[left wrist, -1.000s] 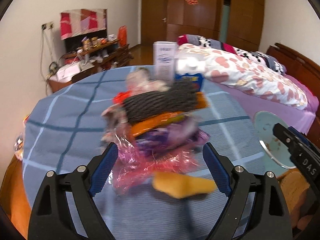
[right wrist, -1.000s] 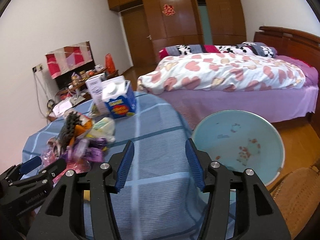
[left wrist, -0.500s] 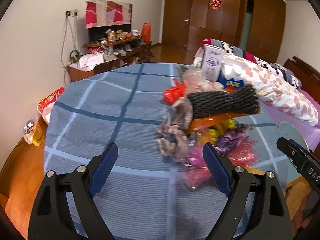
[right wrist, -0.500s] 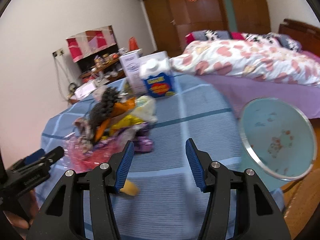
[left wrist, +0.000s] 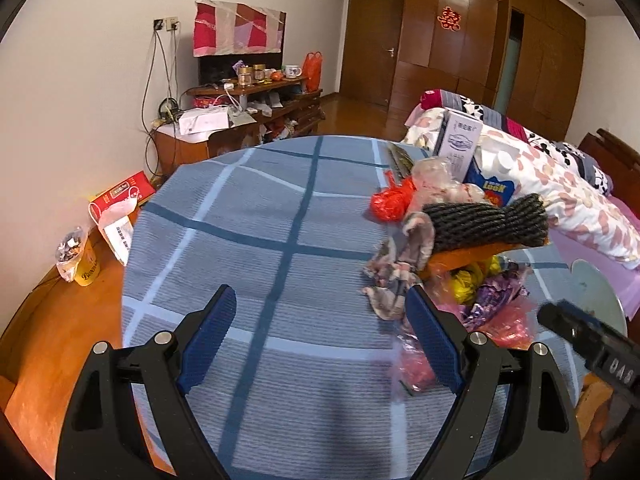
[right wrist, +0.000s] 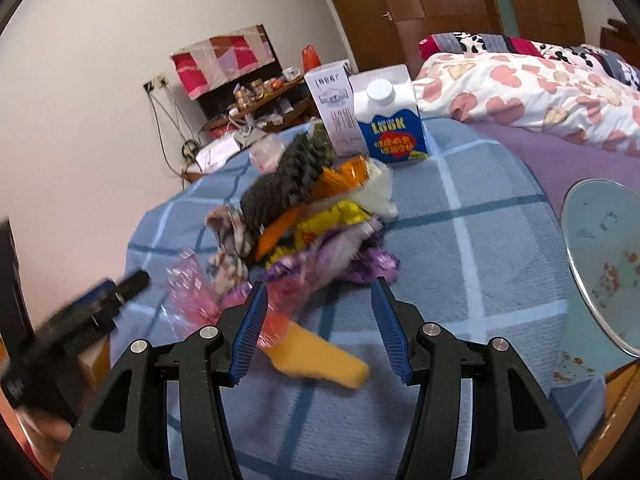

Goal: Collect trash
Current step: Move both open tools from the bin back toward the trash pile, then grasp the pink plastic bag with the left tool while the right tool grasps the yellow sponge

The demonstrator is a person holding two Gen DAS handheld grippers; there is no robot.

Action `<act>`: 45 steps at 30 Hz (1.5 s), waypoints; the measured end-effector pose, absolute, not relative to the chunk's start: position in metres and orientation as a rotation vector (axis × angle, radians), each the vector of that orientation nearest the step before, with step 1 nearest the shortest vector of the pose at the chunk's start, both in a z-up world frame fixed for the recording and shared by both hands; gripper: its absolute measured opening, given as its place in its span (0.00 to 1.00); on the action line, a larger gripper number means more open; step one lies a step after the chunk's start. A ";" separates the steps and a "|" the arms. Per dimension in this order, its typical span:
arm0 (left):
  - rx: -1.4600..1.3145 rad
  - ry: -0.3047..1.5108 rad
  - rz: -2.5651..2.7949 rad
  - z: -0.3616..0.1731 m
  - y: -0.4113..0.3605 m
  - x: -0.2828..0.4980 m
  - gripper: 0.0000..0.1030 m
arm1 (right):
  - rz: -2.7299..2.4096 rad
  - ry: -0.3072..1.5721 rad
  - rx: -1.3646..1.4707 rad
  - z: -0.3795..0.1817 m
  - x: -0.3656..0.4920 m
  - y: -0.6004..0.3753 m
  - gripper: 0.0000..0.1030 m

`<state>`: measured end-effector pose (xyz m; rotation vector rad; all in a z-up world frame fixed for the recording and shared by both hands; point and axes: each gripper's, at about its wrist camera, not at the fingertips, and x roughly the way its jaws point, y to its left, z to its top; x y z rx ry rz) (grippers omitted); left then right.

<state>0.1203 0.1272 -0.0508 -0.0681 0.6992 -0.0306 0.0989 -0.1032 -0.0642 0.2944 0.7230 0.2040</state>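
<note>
A heap of trash (right wrist: 312, 216) lies on the round table with a blue checked cloth (left wrist: 248, 240): a dark foam net (left wrist: 484, 224), orange, yellow, purple and pink wrappers, a red bag (left wrist: 390, 202). A yellow-orange piece (right wrist: 320, 358) lies in front of the heap, between my right gripper's open jaws. My right gripper (right wrist: 318, 330) is open and empty, just short of the heap. My left gripper (left wrist: 320, 340) is open and empty over bare cloth, with the heap at its right finger. The heap (left wrist: 460, 264) shows at the right in the left wrist view.
A blue milk carton (right wrist: 390, 120) and a white carton (right wrist: 334, 108) stand behind the heap. A pale blue basin (right wrist: 604, 260) sits at the table's right edge. A bed (right wrist: 540, 84) lies beyond. A cluttered sideboard (left wrist: 240, 116) stands by the wall.
My left gripper has swung left, so the heap has slid from its centre to its right side. My right gripper has turned left toward the heap and come closer to it.
</note>
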 end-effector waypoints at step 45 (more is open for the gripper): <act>0.164 0.834 -0.477 -0.084 0.061 0.064 0.81 | 0.052 0.724 0.282 -0.070 0.045 -0.173 0.52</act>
